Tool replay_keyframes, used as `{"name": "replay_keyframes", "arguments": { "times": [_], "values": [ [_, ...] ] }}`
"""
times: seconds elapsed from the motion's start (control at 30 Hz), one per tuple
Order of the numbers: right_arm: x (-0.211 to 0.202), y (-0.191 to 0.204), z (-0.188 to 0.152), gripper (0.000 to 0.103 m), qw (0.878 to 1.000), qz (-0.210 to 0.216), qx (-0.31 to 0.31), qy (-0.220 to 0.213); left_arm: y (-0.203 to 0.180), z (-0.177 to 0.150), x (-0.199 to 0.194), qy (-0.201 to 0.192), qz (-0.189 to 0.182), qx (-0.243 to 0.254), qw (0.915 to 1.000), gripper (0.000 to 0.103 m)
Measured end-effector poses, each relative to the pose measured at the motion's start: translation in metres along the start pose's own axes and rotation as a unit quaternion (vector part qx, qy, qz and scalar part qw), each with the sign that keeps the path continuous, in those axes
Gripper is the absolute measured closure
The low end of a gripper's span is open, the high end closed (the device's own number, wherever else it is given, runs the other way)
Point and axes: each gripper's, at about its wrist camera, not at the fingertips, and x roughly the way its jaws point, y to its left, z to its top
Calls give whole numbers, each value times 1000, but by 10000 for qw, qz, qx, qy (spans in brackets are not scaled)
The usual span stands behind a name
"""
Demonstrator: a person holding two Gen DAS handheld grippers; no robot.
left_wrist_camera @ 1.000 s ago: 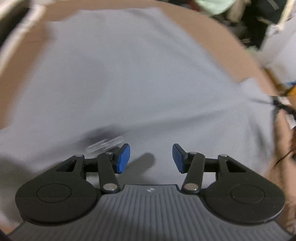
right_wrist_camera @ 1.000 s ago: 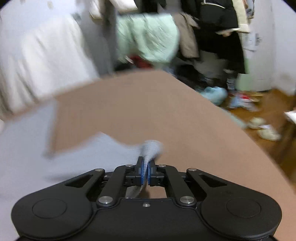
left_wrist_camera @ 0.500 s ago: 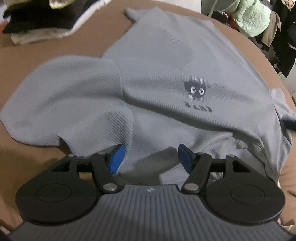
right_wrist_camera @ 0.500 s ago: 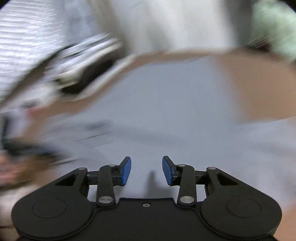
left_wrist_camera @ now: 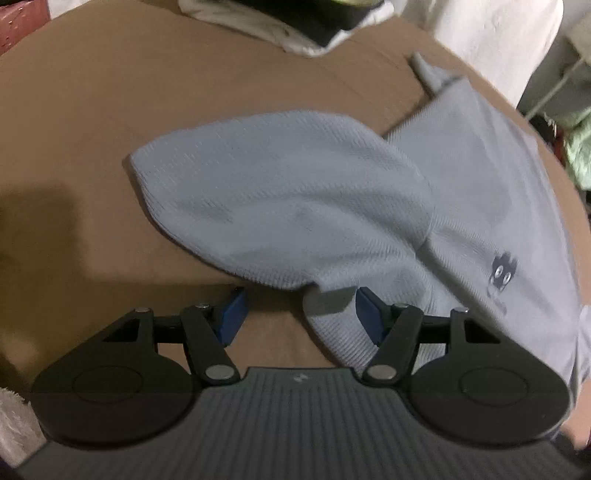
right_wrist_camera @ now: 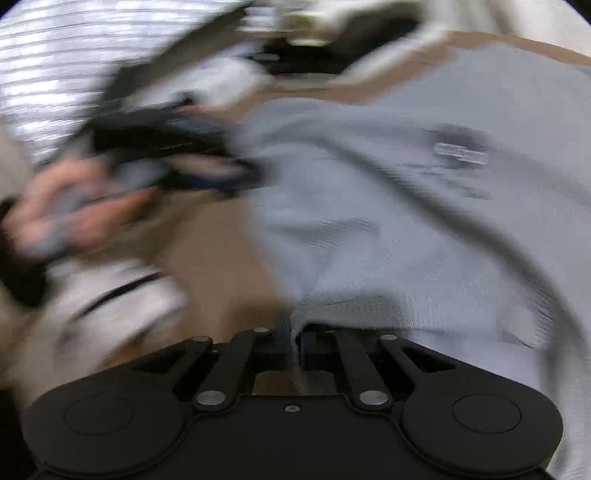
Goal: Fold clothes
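One grey T-shirt (left_wrist_camera: pixel 369 206) lies on the brown tabletop (left_wrist_camera: pixel 92 147). The left gripper (left_wrist_camera: pixel 299 314) stands open; one shirt edge lies between its two blue pads, touching neither. The right gripper (right_wrist_camera: pixel 293 341), jaws just closing, pinches one fold of shirt fabric. One clothes pile (left_wrist_camera: pixel 295 26) lies beyond.

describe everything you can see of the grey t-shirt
The grey t-shirt is a ribbed-looking knit with a small dark cartoon face print on the chest. It lies spread on the brown surface, one sleeve folded over and rumpled. A fabric edge sits between the open fingers of the left hand-held gripper, ungripped. The right hand-held gripper, jaws just closed, pinches another edge.
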Motion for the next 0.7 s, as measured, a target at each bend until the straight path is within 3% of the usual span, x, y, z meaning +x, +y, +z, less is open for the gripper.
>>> {"name": "replay_keyframes", "arguments": {
  "times": [0.03,0.1,0.17,0.27,0.37,0.43,0.53,0.57,0.6,0.63,0.67,0.7],
  "values": [
    [-1,10,-7,95,9995,190,-217,87,2,2,-2,-66,-17,-72,10000,39],
    [7,21,-13,95,9969,-232,-634,413,7,5,-4,-147,16,-254,9996,37],
    [14,14,-18,95,9968,-361,-439,562,14,7,0,-163,71,-419,9990,33],
    [10,3,-20,95,9981,-196,-116,567,26,9,3,-125,250,-785,9965,33],
    [7,7,-12,95,9978,-134,-270,583,41,12,6,-127,271,-1220,9921,32],
    [8,9,2,95,9970,-61,-430,647,48,14,10,-105,81,-1476,9890,28],
    [2,8,14,95,9965,150,-480,674,49,17,26,-38,-733,-1648,9836,23],
    [6,11,20,95,9965,233,-430,684,43,22,32,-20,-764,-1578,9845,23],
    [5,9,21,95,9965,300,-364,694,37,26,38,-13,-759,-1488,9859,29],
    [4,8,21,95,9964,356,-310,709,29,34,39,-161,-627,-1273,9897,77],
    [3,7,21,95,9962,413,-279,719,23,40,32,-367,-606,-1106,9913,101],
    [0,7,22,95,9961,463,-280,704,17,46,24,-579,-604,-948,9920,99]
  ]
}}
